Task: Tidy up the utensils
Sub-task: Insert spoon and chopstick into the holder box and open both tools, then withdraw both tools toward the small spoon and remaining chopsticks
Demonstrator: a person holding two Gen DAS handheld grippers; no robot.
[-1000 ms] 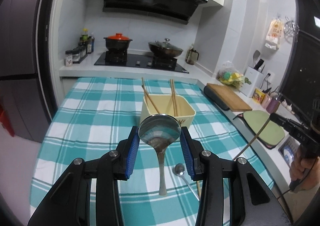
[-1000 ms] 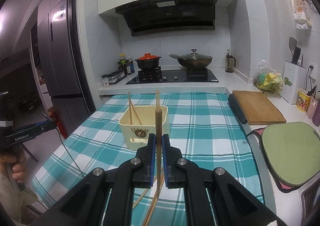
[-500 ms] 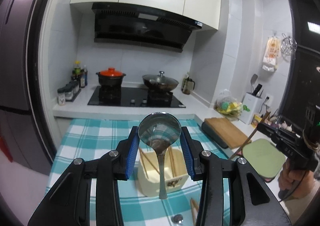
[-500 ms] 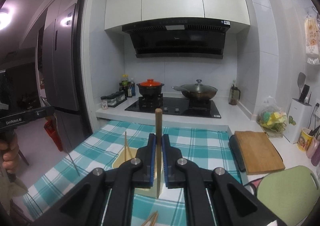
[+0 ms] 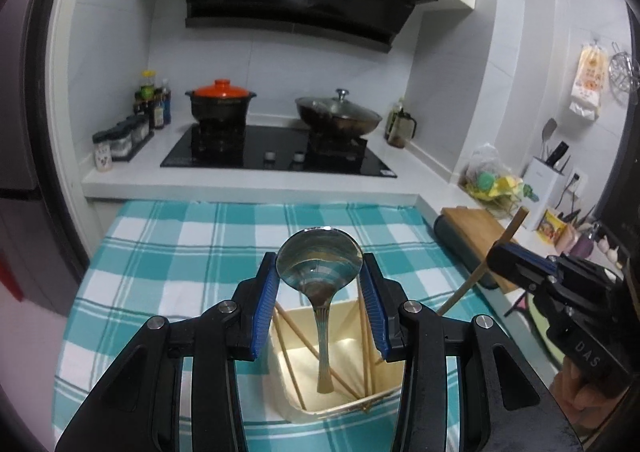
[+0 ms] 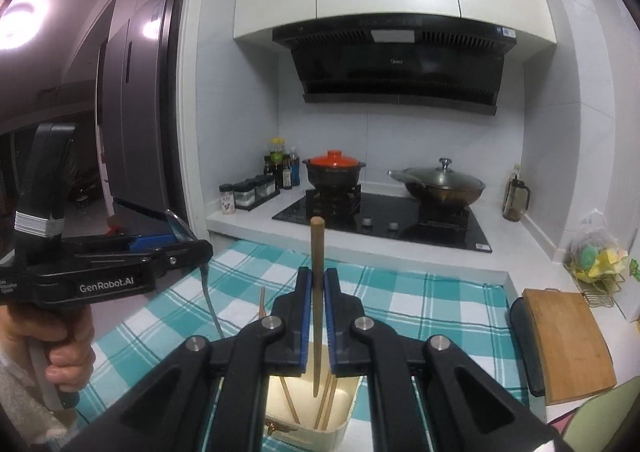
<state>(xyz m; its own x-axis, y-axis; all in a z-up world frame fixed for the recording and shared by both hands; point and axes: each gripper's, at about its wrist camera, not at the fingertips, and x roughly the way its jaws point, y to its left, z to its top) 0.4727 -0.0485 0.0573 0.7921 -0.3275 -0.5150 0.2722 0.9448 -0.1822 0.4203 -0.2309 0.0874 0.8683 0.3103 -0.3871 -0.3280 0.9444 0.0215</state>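
Observation:
My left gripper (image 5: 319, 272) is shut on the bowl of a metal spoon (image 5: 320, 266). The spoon's handle hangs straight down into the cream box (image 5: 294, 404) on the teal checked cloth (image 5: 180, 252). Several wooden chopsticks (image 5: 365, 336) lean inside that box. My right gripper (image 6: 316, 288) is shut on one upright wooden chopstick (image 6: 317, 252), whose lower end hangs over the cream box (image 6: 346, 412). In the left wrist view the right gripper (image 5: 516, 260) comes in from the right with its chopstick (image 5: 476, 276) slanting down toward the box. The right wrist view shows the left gripper (image 6: 180, 242) and spoon handle (image 6: 210, 300) at left.
Beyond the table runs a white counter with a black hob (image 5: 276, 155), an orange-lidded pot (image 5: 221, 103), a lidded wok (image 5: 338, 117) and spice jars (image 5: 120, 141). A wooden cutting board (image 6: 568, 344) and green mat (image 6: 600, 424) lie on the right. A fridge stands left.
Both grippers have moved forward across the table and now hang over the cream box. The spoon handle has come into the box's opening, and the chopstick's lower end is above it.

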